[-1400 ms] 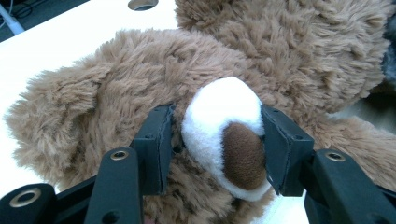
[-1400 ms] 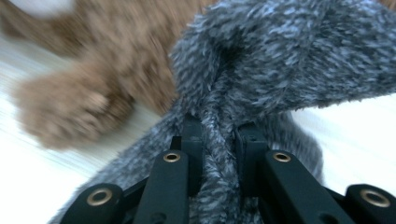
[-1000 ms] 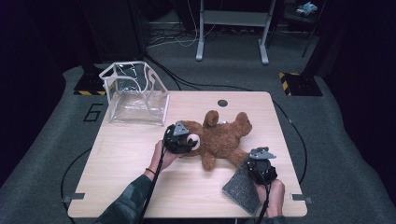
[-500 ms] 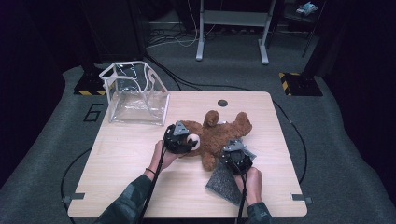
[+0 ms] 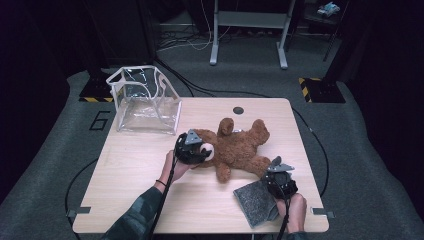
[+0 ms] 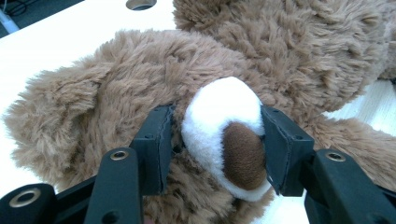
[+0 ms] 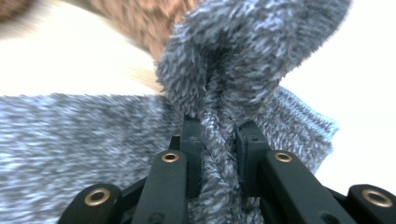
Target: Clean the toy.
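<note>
We see a brown bear [image 5: 237,147] lying on the bench [image 5: 130,170] near its middle, limbs spread, head toward the left side in the high view. The left tool [image 5: 191,148] sits at the bear's head; in the left gripper view its jaws pinch the white muzzle [image 6: 222,126] from both sides, pads pressing into the plush beside the brown nose [image 6: 243,154]. The right tool [image 5: 280,181] is near the bench's front right edge, just by one bear leg. It pinches a grey cloth [image 5: 256,202]; in the right gripper view a bunched fold of the cloth [image 7: 233,93] stands up between the nearly closed jaws, the rest lying flat on the bench. A clear bag [image 5: 145,102] stands at the back left corner, well apart from the bear. A hole [image 5: 238,110] shows near the bench's back edge.
</note>
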A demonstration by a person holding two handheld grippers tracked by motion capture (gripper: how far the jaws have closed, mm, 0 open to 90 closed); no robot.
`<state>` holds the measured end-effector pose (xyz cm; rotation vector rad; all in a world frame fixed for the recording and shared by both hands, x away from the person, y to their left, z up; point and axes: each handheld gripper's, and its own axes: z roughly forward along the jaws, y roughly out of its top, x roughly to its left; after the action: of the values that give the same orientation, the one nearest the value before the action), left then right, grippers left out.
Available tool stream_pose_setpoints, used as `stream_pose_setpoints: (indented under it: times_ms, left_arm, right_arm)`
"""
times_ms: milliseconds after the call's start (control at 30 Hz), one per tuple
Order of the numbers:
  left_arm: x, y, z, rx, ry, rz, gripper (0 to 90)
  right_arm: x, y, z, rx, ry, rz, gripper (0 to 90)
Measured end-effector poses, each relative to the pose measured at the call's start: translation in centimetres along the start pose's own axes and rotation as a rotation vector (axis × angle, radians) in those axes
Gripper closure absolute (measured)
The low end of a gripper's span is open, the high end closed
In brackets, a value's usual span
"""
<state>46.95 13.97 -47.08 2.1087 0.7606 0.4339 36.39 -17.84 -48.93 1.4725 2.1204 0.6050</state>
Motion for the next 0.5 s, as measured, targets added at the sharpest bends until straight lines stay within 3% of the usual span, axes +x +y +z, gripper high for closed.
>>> stream_pose_setpoints:
  times_ms: [200,300,367,500]
  left_arm:
    - [-0.1,0.0,0.0,-0.003,0.001,-0.006,48.1]
    - [0.0,0.0,0.0,-0.004,0.001,-0.004,48.2]
    - [0.0,0.0,0.0,-0.001,0.001,-0.004,48.1]
    - [0.0,0.0,0.0,-0.003,-0.003,-0.005,48.1]
  right_arm:
    - [2.8,2.5,-0.9,-0.051,0.048,-0.076,76.4]
    - [3.6,3.4,-0.5,-0.057,0.061,-0.094,76.4]
    - [3.5,3.6,0.2,-0.041,0.046,-0.099,76.6]
    - [1.9,3.0,1.0,-0.021,0.017,-0.053,76.9]
